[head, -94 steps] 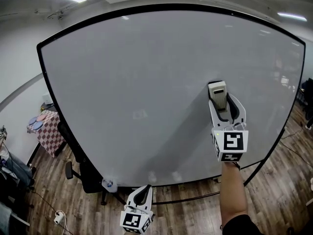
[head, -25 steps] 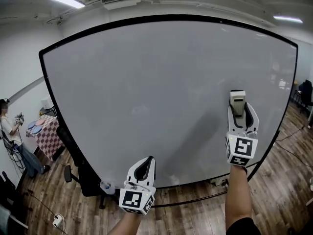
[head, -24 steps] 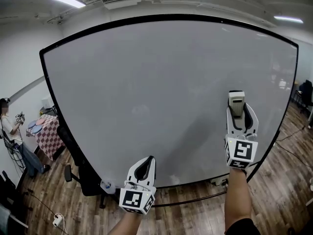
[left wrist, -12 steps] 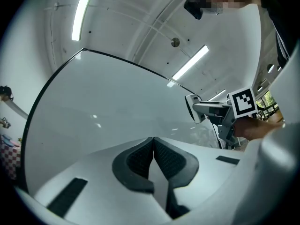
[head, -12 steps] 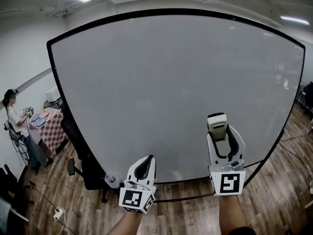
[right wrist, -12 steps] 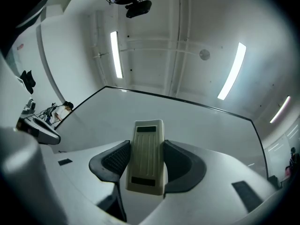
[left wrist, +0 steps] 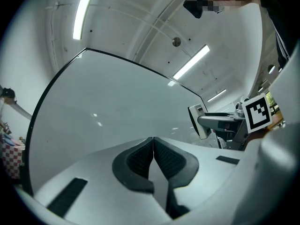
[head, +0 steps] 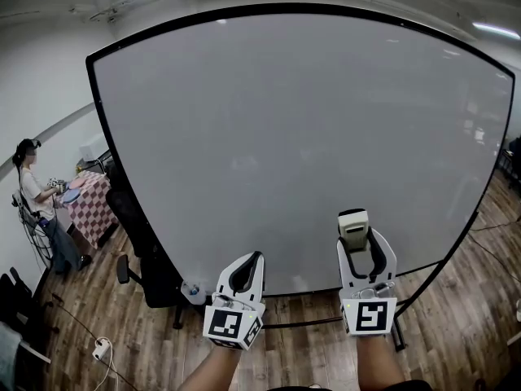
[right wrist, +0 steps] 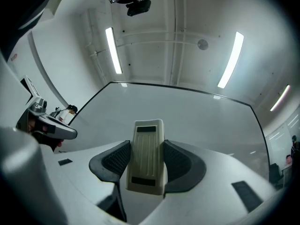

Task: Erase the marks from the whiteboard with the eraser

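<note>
A large black-framed whiteboard [head: 293, 129] fills the head view; I see no marks on its surface. My right gripper [head: 354, 233] is shut on a cream eraser [head: 353, 227], held low before the board's lower edge and apart from its surface. In the right gripper view the eraser [right wrist: 148, 156] stands upright between the two dark pads. My left gripper [head: 248, 265] hangs low at centre-left, shut with nothing in it; its pads [left wrist: 142, 159] meet in the left gripper view, where the whiteboard [left wrist: 117, 107] lies ahead.
A black office chair [head: 151, 259] stands at the board's lower left corner. A person [head: 37, 194] sits at far left by a table with a checked cloth [head: 89, 210]. Wooden floor [head: 456, 316] lies below, with the board's stand foot [head: 399, 336] at right.
My right gripper with the eraser has come down and to the left, away from the board's right part to its lower edge. The left gripper has stayed low. The person at left has come further into view.
</note>
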`<state>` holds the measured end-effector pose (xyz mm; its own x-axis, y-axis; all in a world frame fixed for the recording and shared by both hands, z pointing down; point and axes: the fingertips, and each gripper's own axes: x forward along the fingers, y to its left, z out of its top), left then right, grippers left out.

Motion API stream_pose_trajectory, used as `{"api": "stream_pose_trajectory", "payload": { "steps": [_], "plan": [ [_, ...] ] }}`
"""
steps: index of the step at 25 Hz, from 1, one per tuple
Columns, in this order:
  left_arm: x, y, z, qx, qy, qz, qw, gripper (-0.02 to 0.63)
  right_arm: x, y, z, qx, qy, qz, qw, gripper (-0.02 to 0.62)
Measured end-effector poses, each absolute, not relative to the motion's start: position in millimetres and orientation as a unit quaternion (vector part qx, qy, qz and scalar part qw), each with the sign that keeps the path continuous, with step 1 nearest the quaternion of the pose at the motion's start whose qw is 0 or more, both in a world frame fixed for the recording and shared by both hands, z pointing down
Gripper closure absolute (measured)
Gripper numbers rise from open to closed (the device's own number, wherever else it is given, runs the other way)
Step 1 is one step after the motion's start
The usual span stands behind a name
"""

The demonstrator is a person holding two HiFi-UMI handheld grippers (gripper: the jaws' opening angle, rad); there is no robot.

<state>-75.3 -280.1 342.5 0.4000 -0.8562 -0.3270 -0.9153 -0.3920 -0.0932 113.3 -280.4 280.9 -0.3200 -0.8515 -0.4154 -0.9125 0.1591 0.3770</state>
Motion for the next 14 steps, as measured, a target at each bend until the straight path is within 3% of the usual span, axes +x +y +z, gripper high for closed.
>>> {"api": "stream_pose_trajectory", "payload": {
  "steps": [14],
  "plan": [
    [-100.4, -270.1, 331.3, -0.814, 0.548, 0.122, 0.147, 0.584, 78.3, -278.6, 312.2, -0.571, 0.778, 0.259, 0.046, 0.350]
  ]
}}
